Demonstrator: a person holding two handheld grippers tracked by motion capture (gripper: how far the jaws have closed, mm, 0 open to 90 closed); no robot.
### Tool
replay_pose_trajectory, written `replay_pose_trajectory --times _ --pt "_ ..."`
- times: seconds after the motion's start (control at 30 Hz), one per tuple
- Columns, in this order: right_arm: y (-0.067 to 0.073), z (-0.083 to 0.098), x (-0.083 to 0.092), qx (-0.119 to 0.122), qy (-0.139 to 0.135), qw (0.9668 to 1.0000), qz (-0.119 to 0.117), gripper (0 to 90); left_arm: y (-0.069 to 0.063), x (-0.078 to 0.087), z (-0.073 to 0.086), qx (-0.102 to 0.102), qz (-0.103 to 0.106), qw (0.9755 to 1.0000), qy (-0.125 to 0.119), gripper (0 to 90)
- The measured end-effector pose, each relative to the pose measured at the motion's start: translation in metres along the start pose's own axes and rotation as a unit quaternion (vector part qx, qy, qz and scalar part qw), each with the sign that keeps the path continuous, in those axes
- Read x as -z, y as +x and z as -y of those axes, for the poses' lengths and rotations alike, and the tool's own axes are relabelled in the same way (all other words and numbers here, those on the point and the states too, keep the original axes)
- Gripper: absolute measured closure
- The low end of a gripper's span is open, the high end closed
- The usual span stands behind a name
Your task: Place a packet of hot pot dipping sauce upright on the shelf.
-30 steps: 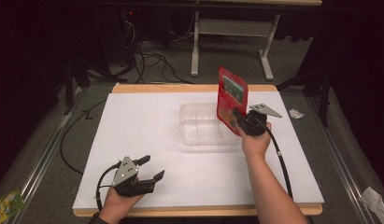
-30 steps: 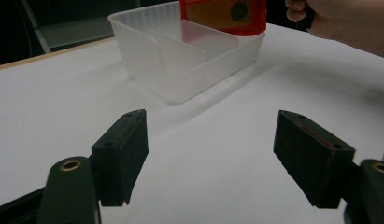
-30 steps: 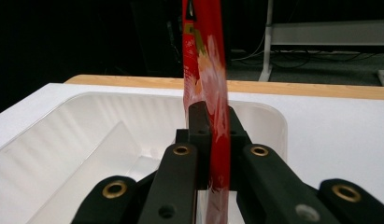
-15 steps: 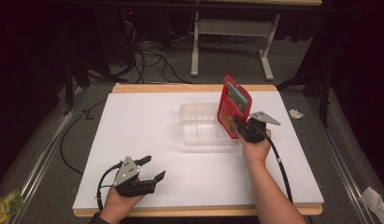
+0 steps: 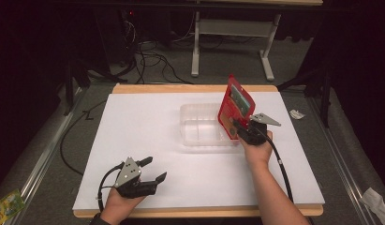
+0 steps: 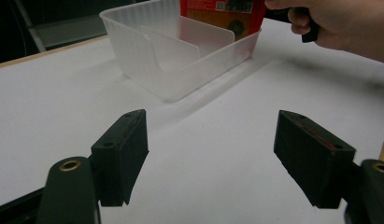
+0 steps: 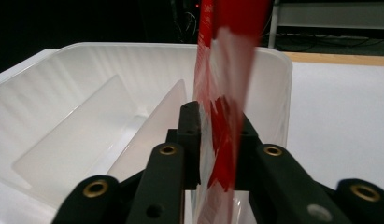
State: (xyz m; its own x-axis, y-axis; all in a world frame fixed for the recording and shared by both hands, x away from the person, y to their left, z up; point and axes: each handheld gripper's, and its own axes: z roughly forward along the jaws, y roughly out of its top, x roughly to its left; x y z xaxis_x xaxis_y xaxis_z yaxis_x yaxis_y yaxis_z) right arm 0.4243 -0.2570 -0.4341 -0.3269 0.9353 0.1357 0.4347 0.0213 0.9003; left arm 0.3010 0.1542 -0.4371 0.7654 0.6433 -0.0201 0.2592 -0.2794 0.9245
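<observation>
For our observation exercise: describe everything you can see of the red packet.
The red packet is a flat, glossy pouch, red with a green picture panel on its face and a clear, crinkly lower part. It stands nearly upright, tilted, over the right end of the clear tray. The right gripper has it between its jaws, which have just been opening.

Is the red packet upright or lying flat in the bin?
Upright: the red packet stands on edge between the right gripper jaws, over the clear bin.
</observation>
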Motion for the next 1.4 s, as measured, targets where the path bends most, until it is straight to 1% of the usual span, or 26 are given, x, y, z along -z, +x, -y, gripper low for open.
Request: replay_pose_trajectory --times 0.1,0.17,0.2,0.3,0.37,0.43,0.47,0.5,0.57,0.63,0.7,0.8,0.83,0.93,1.0,1.03,1.07,1.1,1.13,1.17,1.2,1.23,1.27,1.3,1.37,1.4 --pt "0.001 -0.004 0.004 0.009 0.003 1.0000 -0.003 68.3 0.000 0.000 0.000 0.000 -0.001 1.0000 -0.001 26.8" --pt "0.001 -0.008 0.008 0.012 0.003 0.9999 -0.010 61.5 0.000 0.000 0.000 -0.004 0.000 1.0000 0.002 26.8" --pt "0.001 -0.010 0.009 0.016 0.002 0.9998 -0.013 58.0 0.000 0.000 0.000 -0.002 0.000 1.0000 0.000 26.8" --pt "0.000 -0.013 0.016 0.009 0.005 0.9998 -0.016 46.5 0.000 -0.001 0.000 0.001 0.001 1.0000 -0.001 26.8" --pt "-0.002 -0.014 0.020 0.004 0.010 0.9997 -0.021 40.6 -0.001 -0.001 0.001 -0.004 0.003 1.0000 0.005 26.7" --pt "-0.003 -0.014 0.026 0.007 0.011 0.9996 -0.023 34.3 0.000 -0.001 0.001 -0.003 0.002 1.0000 0.005 26.7" --pt "-0.004 -0.014 0.031 0.015 0.014 0.9995 -0.023 30.9 0.000 -0.001 0.001 0.000 0.002 1.0000 0.003 26.7" --pt "-0.004 -0.014 0.034 0.016 0.016 0.9995 -0.024 27.9 0.000 0.000 0.001 0.002 0.002 1.0000 0.002 26.7" --pt "-0.004 -0.012 0.043 0.025 0.016 0.9993 -0.023 23.4 0.001 0.000 0.002 -0.001 0.002 1.0000 0.007 26.7" --pt "-0.006 -0.010 0.055 0.031 0.019 0.9990 -0.025 20.2 0.002 0.000 0.002 0.001 0.002 1.0000 0.008 26.7" --pt "-0.009 -0.004 0.071 0.036 0.023 0.9988 -0.022 16.4 0.003 -0.001 0.002 0.008 0.003 0.9999 0.005 26.7" --pt "-0.013 0.007 0.091 0.037 0.029 0.9987 -0.022 15.5 0.002 -0.003 0.003 0.003 0.001 0.9999 0.011 26.7" --pt "-0.016 0.013 0.100 0.037 0.034 0.9986 -0.017 15.0 0.002 -0.003 0.003 0.003 0.001 0.9999 0.011 26.7" --pt "-0.022 0.031 0.120 0.029 0.040 0.9988 -0.006 14.1 0.001 -0.003 0.003 0.008 0.000 0.9999 0.010 26.7" --pt "-0.025 0.041 0.132 0.024 0.044 0.9987 -0.007 12.9 0.000 -0.005 0.005 0.004 -0.001 0.9998 0.017 26.2" --pt "-0.026 0.048 0.139 0.020 0.043 0.9989 -0.010 12.7 -0.001 -0.006 0.005 0.002 -0.002 0.9998 0.020 25.6" --pt "-0.027 0.056 0.146 0.017 0.033 0.9992 -0.011 13.1 -0.002 -0.007 0.005 0.002 -0.002 0.9997 0.023 25.4" --pt "-0.027 0.069 0.153 0.006 0.024 0.9997 -0.004 14.6 -0.002 -0.008 0.004 0.003 -0.001 0.9997 0.024 25.2" --pt "-0.027 0.074 0.154 0.007 0.030 0.9995 -0.006 14.0 -0.002 -0.009 0.004 0.005 0.000 0.9997 0.022 25.0" --pt "-0.025 0.077 0.154 0.004 0.054 0.9985 -0.012 12.7 -0.004 -0.011 0.004 0.004 0.000 0.9997 0.022 25.0" --pt "-0.023 0.078 0.153 0.021 0.058 0.9980 -0.009 12.9 -0.005 -0.013 0.004 0.002 0.001 0.9997 0.026 24.9" --pt "-0.023 0.078 0.153 0.023 0.053 0.9983 -0.009 13.2 -0.006 -0.015 0.005 -0.003 0.002 0.9995 0.033 24.5" --pt "-0.022 0.077 0.152 0.020 0.048 0.9985 -0.014 13.2 -0.008 -0.018 0.005 -0.010 0.001 0.9991 0.041 24.2" --pt "-0.022 0.075 0.151 0.011 0.039 0.9990 -0.017 13.3 -0.008 -0.019 0.005 -0.012 0.000 0.9990 0.043 23.7" --pt "-0.021 0.074 0.148 0.006 0.035 0.9991 -0.022 13.3 -0.010 -0.020 0.004 -0.008 0.000 0.9991 0.041 23.4" --pt "-0.020 0.074 0.147 0.011 0.038 0.9990 -0.022 13.3 -0.010 -0.020 0.004 -0.008 0.001 0.9992 0.040 23.3"
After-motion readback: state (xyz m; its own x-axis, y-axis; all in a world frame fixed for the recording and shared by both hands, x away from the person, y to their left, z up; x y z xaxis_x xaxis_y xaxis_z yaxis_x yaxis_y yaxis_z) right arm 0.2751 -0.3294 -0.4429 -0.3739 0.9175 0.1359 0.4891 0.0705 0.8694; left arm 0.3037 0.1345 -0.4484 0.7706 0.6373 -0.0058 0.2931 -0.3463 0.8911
